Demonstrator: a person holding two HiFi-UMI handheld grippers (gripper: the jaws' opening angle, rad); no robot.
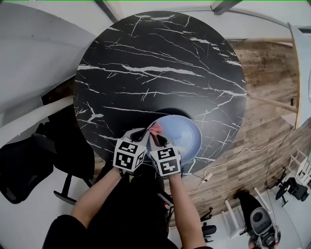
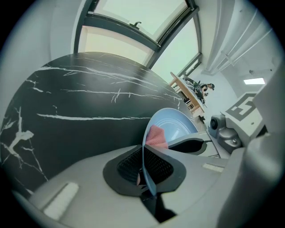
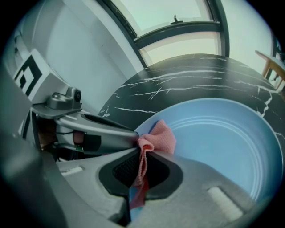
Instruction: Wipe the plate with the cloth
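Observation:
A light blue plate [image 1: 182,136] sits at the near edge of the round black marble table [image 1: 155,63]. My left gripper [image 1: 142,133] is shut on the plate's near-left rim, and that thin blue rim [image 2: 145,153] runs edge-on between its pads. My right gripper [image 1: 158,138] is shut on a pink cloth [image 1: 156,128]. In the right gripper view the bunched cloth [image 3: 156,138] rests on the plate [image 3: 222,138] just inside its rim, beside the left gripper's finger [image 3: 98,129]. In the left gripper view the cloth [image 2: 156,136] shows just inside the rim.
A black office chair [image 1: 24,165] stands left of the table. To the right are wooden floor boards with a white cable [image 1: 233,160] and a pale wooden table edge [image 1: 296,73]. Windows [image 3: 178,13] lie beyond the table's far side.

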